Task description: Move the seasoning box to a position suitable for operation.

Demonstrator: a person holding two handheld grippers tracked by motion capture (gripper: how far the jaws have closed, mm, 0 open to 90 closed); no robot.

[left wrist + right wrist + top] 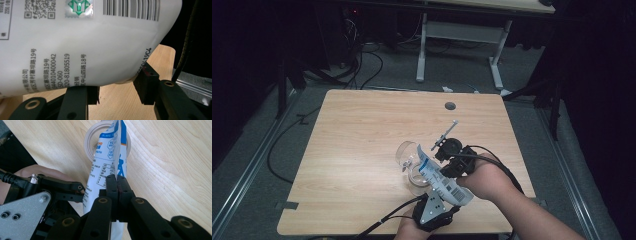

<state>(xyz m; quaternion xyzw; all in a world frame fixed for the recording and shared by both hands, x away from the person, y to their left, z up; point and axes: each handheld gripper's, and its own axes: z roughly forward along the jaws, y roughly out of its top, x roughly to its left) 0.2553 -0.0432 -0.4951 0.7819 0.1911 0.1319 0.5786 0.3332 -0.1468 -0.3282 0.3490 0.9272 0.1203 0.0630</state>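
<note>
While one white pouch point(439, 181) tilts over one clear cup point(411, 165) on the table point(352, 150), right gripper point(117, 185) pinches its edge; left gripper point(116, 91) jaws apart w/ pouch bottom between.

A round grommet hole point(450, 106) is sitting near the far edge of the wooden tabletop point(362, 145); black cables point(362, 70) are lying on the floor beyond, beside a white desk frame point(462, 35).

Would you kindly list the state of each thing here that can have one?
Pouch: tilted, mouth toward the glass, held at both ends.
Glass: on its side on the table.
Right gripper: shut on the pouch edge.
Left gripper: around the pouch's bottom; contact unclear.
</note>
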